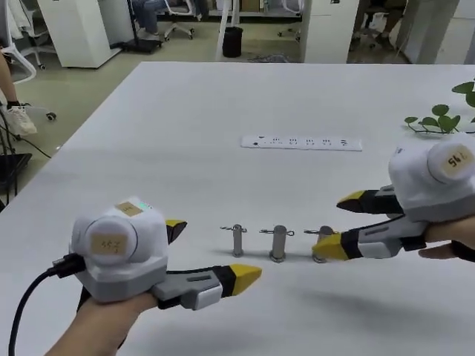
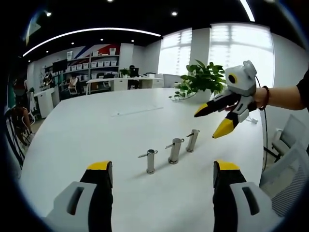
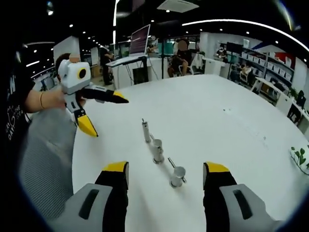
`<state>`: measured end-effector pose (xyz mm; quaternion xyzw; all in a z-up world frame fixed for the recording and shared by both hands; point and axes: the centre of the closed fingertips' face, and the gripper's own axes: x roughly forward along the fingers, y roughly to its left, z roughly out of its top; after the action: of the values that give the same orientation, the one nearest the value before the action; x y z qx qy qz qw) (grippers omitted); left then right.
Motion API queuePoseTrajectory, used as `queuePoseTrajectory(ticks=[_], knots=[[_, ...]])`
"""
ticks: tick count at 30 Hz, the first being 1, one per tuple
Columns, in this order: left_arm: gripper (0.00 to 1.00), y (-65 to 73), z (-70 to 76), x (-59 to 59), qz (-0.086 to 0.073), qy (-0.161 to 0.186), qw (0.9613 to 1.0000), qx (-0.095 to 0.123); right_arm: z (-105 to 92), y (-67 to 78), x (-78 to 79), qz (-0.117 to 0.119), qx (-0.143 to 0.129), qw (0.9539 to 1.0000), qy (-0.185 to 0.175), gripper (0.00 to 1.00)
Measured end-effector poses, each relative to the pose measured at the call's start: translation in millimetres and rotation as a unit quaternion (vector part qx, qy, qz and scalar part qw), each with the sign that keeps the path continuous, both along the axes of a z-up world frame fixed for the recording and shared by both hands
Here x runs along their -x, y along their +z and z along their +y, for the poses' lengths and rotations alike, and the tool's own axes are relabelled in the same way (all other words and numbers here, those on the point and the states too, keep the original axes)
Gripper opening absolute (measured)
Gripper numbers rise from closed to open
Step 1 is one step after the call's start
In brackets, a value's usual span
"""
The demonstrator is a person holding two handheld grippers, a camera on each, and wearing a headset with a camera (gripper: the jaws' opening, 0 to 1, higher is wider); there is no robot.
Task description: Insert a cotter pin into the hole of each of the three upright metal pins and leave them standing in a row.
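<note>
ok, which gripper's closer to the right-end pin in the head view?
Right. The right gripper is open at the right-end pin, its lower jaw tip overlapping it in the head view. The left gripper, open, sits down by the left-end pin.

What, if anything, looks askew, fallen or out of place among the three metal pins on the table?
Nothing stands out. The three metal pins stand upright in a row on the white table, each with a cotter pin through it. The left gripper and right gripper are open, clear of them.
</note>
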<state>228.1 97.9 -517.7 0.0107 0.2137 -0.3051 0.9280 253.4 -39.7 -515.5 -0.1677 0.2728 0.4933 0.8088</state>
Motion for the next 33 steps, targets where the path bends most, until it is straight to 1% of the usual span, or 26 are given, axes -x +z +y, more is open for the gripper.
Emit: queuePoseTrajectory(ticks=[1,3,6,8,11,13,14,15,19,22,25,29,31,33], knots=[[0.86,0.7,0.4,0.1,0.000,0.000,1.0000,0.000,-0.2,0.6,1.0,0.003,-0.004,0.9999,-0.010,0.60],[0.86,2.2,1.7,0.3,0.000,0.000,1.0000,-0.001,-1.4,3.6,1.7,0.000,-0.016,0.9993,-0.034,0.64],[0.87,4.0,4.6,0.7,0.003,0.005,1.0000,0.002,-2.9,5.2,6.2,0.002,-0.026,0.9982,-0.055,0.66],[0.88,4.5,5.3,0.8,0.003,0.007,1.0000,0.004,-3.8,4.2,11.0,0.006,-0.024,0.9976,-0.064,0.68],[0.90,4.3,6.6,2.0,0.003,0.009,1.0000,0.000,-4.5,5.5,13.9,-0.004,-0.031,0.9959,-0.085,0.71],[0.91,5.1,6.6,2.5,0.002,0.011,0.9999,0.005,-4.1,4.4,18.8,-0.004,-0.034,0.9949,-0.096,0.72],[0.92,5.3,6.5,3.2,0.003,0.011,0.9999,0.007,-4.4,4.2,21.2,-0.008,-0.035,0.9939,-0.104,0.73],[0.92,5.2,6.4,3.6,0.004,0.012,0.9999,0.007,-5.1,3.3,19.6,-0.012,-0.037,0.9933,-0.109,0.73],[0.95,5.0,5.9,5.5,0.005,0.011,0.9999,0.006,-4.8,-1.3,27.4,-0.021,-0.039,0.9907,-0.129,0.76],[0.98,5.6,6.7,6.7,0.003,0.015,0.9999,0.003,-2.3,-2.2,33.5,-0.019,-0.052,0.9885,-0.141,0.80],[0.99,5.7,7.5,8.3,0.004,0.017,0.9998,0.004,0.6,-3.5,39.3,-0.019,-0.059,0.9870,-0.148,0.83],[0.99,4.8,8.6,10.6,0.007,0.020,0.9998,0.004,2.6,-0.6,41.7,-0.020,-0.079,0.9819,-0.171,0.85],[0.99,4.8,9.5,12.4,0.007,0.024,0.9997,0.005,2.8,0.4,42.8,-0.026,-0.083,0.9796,-0.181,0.85],[0.99,4.5,10.2,14.7,0.007,0.027,0.9996,0.007,3.5,-1.3,44.9,-0.024,-0.085,0.9782,-0.188,0.85]])
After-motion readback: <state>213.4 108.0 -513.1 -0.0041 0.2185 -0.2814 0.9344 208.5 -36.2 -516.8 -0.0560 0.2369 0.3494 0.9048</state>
